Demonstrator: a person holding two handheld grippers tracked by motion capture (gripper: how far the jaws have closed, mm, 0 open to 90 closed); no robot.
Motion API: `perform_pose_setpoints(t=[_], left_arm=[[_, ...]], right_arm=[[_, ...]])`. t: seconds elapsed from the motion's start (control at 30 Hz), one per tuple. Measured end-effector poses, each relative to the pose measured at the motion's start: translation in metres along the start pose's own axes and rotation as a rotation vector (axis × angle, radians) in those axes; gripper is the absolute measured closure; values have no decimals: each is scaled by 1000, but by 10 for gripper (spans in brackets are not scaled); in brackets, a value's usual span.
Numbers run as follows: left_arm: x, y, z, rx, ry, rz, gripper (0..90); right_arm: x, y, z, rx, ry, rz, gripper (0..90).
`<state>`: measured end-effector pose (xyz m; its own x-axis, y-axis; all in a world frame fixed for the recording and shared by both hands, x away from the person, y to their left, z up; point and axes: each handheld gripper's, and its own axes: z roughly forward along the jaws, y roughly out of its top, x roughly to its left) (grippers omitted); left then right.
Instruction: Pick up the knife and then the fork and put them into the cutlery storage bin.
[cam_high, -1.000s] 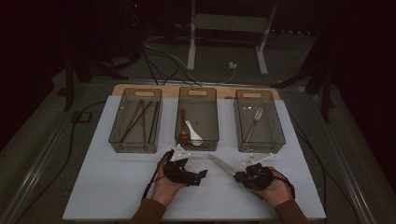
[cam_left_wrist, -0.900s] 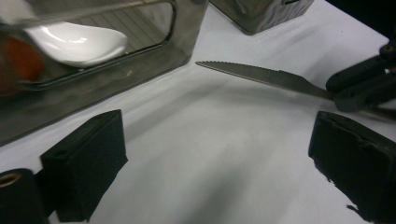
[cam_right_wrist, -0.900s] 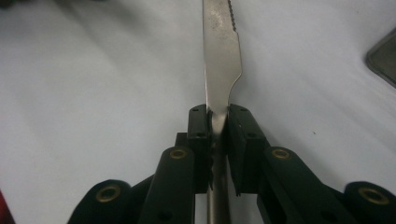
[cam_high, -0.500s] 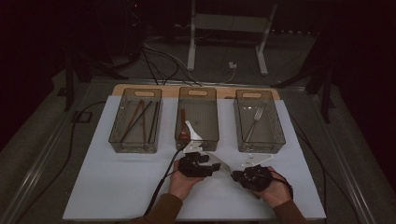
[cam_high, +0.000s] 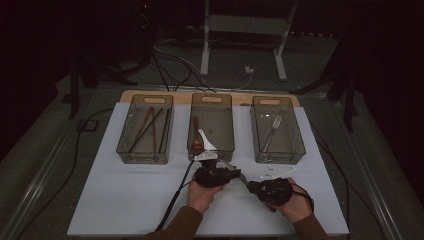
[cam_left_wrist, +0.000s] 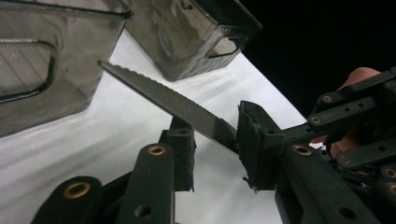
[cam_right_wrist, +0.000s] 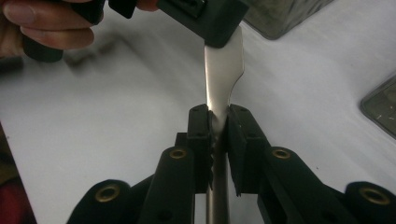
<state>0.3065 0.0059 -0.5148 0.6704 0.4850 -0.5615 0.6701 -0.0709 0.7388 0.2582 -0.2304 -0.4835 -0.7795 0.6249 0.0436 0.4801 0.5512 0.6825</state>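
A dark room surrounds a table covered by a white sheet, on which three clear smoke-tinted bins stand in a row along the far side. The left bin contains long dark utensils that look like chopsticks; the middle bin contains a brown spoon and a white spoon; the right bin contains a fork. In front of the middle bin, both grippers meet over the sheet on one serrated table knife. The right gripper, held by the person's right hand, has its jaws nearly closed, the pads pressing on both flat sides of the knife near the junction of handle and blade. The left gripper, held by the left hand, has just been closing its jaws around the blade. In the left gripper view one pad touches the blade while the other pad stands just beside it, a narrow gap showing between them. The knife lies roughly level above the sheet, its serrated tip pointing toward the bins. Black cables trail from the grippers toward the near edge of the table. Beyond the table, a white stand and loose cables occupy the dim floor.
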Motion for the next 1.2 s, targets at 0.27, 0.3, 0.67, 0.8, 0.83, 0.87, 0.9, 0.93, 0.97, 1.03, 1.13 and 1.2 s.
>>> perform_pose_setpoints(t=[0.27,0.3,0.67,0.8,0.83,0.87,0.9,0.93,0.97,1.03,1.13,1.2], left_arm=[[-12,5,-5,-20,-15,34,748],[-13,5,-6,-21,-13,36,752],[-16,10,-9,-35,-29,35,586],[-16,11,-18,-49,16,45,379],[-16,11,-21,-52,40,64,345],[-16,11,-24,-55,63,79,290],[-15,12,-28,-56,80,88,250],[-15,12,-33,-60,99,96,219],[-14,13,-38,-59,128,117,187],[-14,13,-48,-58,180,155,164],[-12,13,-67,-56,239,202,95],[-10,12,-80,-57,288,232,70]], right_arm=[[0,-2,6,33,1,3,727],[0,-2,7,34,0,6,736],[2,-1,7,26,6,-9,804],[1,-1,6,18,-1,0,804],[0,-1,5,16,-2,1,804],[0,-1,5,15,-3,7,804],[-1,-1,5,12,-5,8,804],[-1,-1,4,12,-5,11,804],[-1,-1,4,11,-9,12,804],[-1,-1,4,10,-13,16,804],[-3,-2,3,4,-19,22,804],[-4,-1,2,2,-27,30,804]])
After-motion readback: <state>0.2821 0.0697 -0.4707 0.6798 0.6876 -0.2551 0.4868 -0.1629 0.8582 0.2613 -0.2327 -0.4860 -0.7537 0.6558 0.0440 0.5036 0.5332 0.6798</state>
